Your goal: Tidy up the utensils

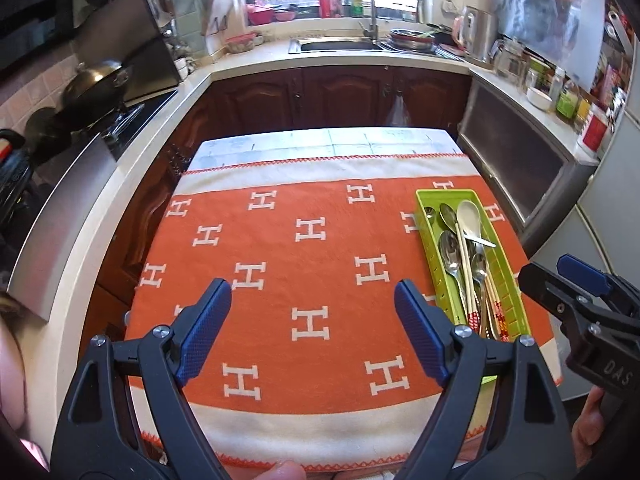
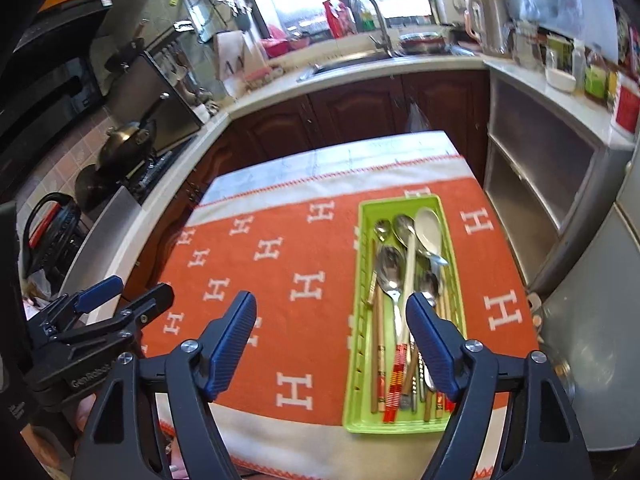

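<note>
A lime green utensil tray lies on the right part of an orange cloth with white H marks. Inside it lie metal spoons, a white ceramic spoon and chopsticks with red patterned ends. My left gripper hangs open over the middle of the cloth, nothing between its blue pads. My right gripper is open above the tray's left edge and holds nothing. Each gripper shows at the edge of the other's view.
The cloth covers a small table in a kitchen. A counter with a sink and faucet runs behind it, a stove with a wok stands at the left, and a steel cabinet and jars at the right.
</note>
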`<state>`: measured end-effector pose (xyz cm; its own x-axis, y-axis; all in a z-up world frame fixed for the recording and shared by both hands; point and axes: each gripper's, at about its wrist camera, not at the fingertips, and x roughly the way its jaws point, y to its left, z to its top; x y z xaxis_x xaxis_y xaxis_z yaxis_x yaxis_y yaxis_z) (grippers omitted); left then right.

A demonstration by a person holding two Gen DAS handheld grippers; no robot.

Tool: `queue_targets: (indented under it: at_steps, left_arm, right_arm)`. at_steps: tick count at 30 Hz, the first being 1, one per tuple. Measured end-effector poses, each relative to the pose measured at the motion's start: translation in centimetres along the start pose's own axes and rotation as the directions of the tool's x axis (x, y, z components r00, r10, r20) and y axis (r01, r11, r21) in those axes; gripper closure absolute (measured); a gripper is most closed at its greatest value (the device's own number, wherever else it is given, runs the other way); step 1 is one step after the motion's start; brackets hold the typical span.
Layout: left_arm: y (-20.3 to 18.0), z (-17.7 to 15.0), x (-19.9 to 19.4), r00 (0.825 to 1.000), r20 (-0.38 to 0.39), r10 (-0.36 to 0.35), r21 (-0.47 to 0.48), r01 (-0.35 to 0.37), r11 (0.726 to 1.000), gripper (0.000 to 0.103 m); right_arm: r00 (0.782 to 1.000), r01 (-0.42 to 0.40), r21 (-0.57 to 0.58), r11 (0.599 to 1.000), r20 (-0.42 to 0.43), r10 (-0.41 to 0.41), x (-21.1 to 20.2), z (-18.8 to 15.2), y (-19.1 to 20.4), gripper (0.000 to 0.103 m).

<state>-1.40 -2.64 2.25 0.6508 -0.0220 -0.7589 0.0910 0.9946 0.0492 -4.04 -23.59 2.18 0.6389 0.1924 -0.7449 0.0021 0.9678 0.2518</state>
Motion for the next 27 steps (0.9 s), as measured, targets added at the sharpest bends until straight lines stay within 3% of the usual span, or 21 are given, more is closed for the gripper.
queue_targets:
  at_steps: [9, 27]
  left_arm:
    - [0.9, -0.3, -2.4, 0.997, 0.055, 0.048, -0.020, -0.047, 0.999, 0.021]
    - [2.9, 0.2, -1.1, 0.997, 0.046, 0.055, -0.061, -0.052, 0.997, 0.021]
  right_arm:
    - [0.996, 0.008, -0.095, 0.995, 0.086, 0.000, -3.6, 0.3, 4.8, 0.019]
    - [1.000, -0.019, -0.116, 0.993, 0.022, 0.022, -0.1, 1.7, 6.4, 0.019]
